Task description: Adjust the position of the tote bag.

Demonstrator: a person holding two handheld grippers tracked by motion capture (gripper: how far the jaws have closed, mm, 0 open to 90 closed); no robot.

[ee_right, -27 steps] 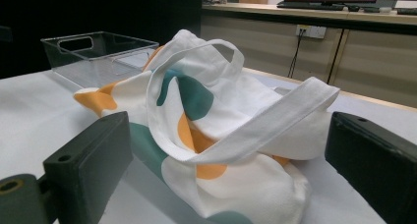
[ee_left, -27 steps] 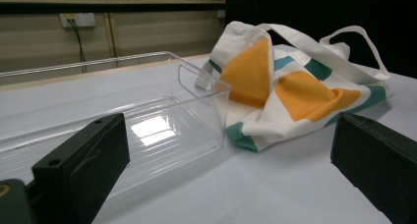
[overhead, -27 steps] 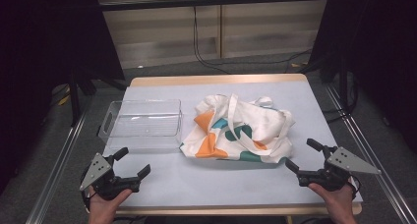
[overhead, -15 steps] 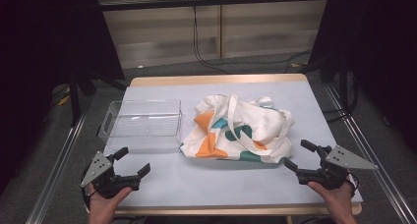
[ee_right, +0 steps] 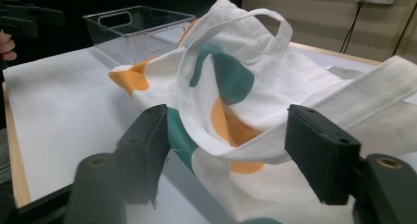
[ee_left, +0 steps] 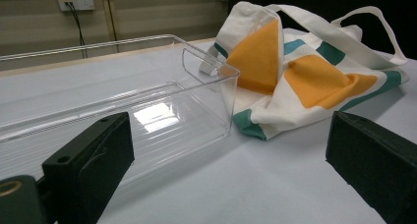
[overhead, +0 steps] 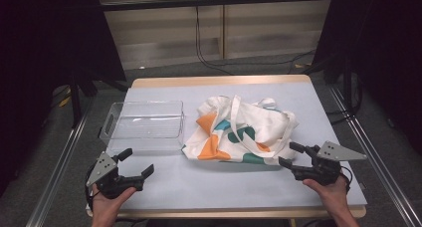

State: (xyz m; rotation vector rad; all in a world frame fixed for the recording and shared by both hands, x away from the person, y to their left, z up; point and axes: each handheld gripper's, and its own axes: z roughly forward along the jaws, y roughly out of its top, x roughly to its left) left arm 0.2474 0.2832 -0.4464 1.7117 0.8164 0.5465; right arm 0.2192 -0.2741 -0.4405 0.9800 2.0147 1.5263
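Note:
A crumpled white tote bag (overhead: pixel 239 132) with orange and teal shapes lies mid-table, its straps loose on top. My right gripper (overhead: pixel 287 154) sits at the bag's front right corner, open. In the right gripper view the bag's (ee_right: pixel 236 86) edge and a strap lie between the spread jaws of that gripper (ee_right: pixel 228 145), with no pad pressing on them. My left gripper (overhead: pixel 138 161) is open near the front left of the table, empty. In the left gripper view its jaws (ee_left: pixel 231 150) frame bare table, apart from the bag (ee_left: pixel 295 71).
A clear plastic bin (overhead: pixel 144 125) with handle cut-outs stands left of the bag, touching its left edge (ee_left: pixel 147 111). The white table top (overhead: pixel 224 182) has a wooden rim. Metal rails run along both sides, and cables hang at the back wall.
My right gripper has slid left toward the bag's front right corner, bringing the fabric between its jaws. The left gripper has stayed in place.

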